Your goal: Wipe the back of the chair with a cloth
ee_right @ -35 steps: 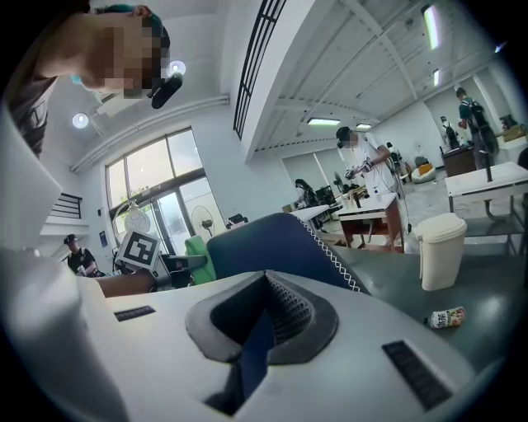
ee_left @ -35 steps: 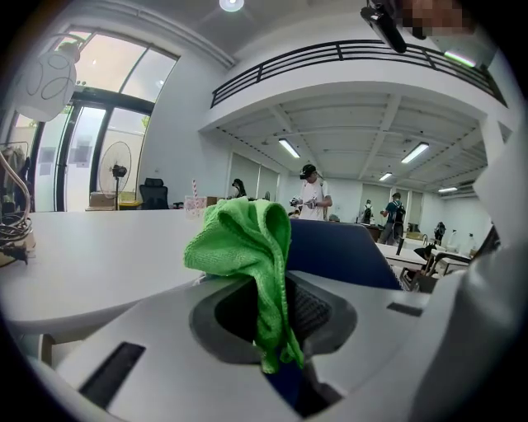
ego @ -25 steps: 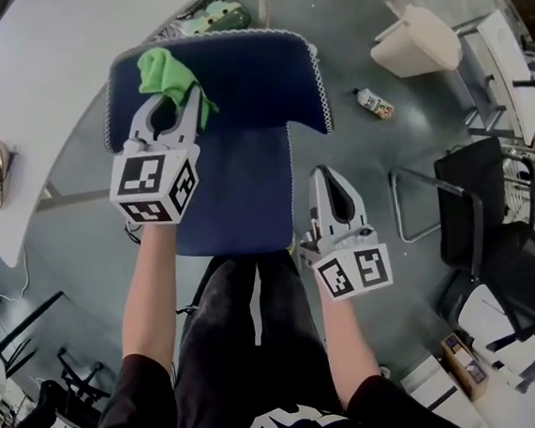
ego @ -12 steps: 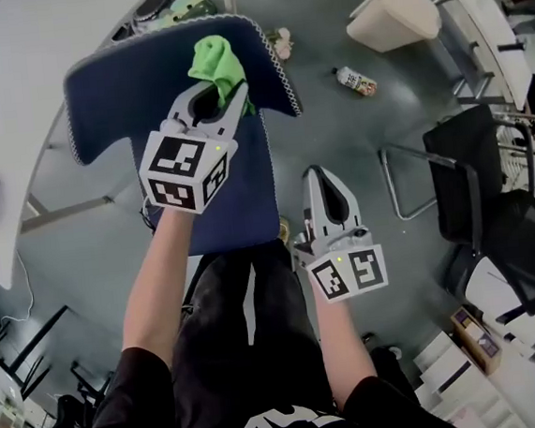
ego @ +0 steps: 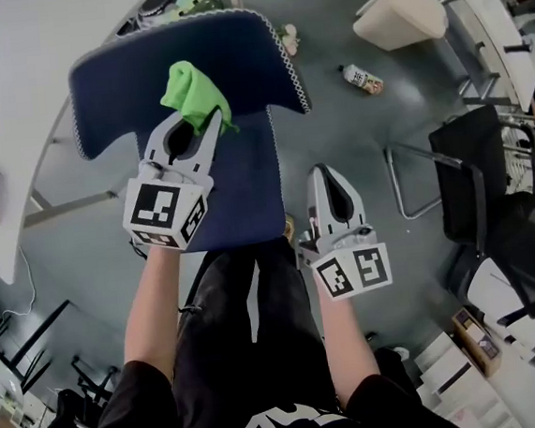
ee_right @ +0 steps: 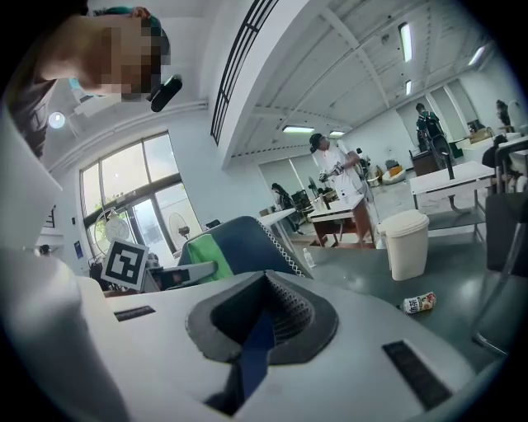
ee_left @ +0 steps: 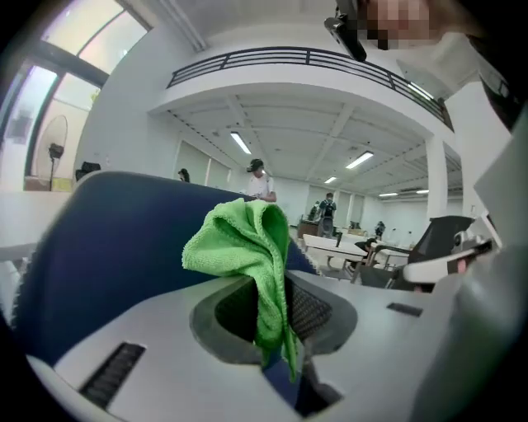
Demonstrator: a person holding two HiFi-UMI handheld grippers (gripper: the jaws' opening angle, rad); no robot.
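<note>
The left gripper [ego: 205, 123] [ee_left: 277, 328] has its jaws closed on a green cloth [ego: 193, 91] [ee_left: 240, 241]. A thin fold runs down between the jaws and the rest bunches above their tips. The cloth sits over the middle of the back [ego: 122, 76] of the chair [ego: 248, 158], a broad dark-blue panel with a white stitched edge. In the left gripper view that back [ee_left: 107, 239] fills the space just behind and left of the cloth. Whether the cloth presses on the fabric cannot be told.

The right gripper [ego: 324, 173] [ee_right: 266, 288] has its jaws together with nothing gripped. It hangs just beside the right edge of the seat [ego: 244, 211], nearer the person than the left gripper and well apart from the cloth. Its own view shows the chair [ee_right: 247, 241] and the cloth [ee_right: 200, 257] off to the left.

On the grey floor right of the chair lies a bottle [ego: 360, 78] [ee_right: 418, 303], with a white bin [ego: 399, 17] [ee_right: 406, 243] near it. A black chair [ego: 494, 224] stands further right. A white table [ego: 13, 110] curves past the chair's left side.
</note>
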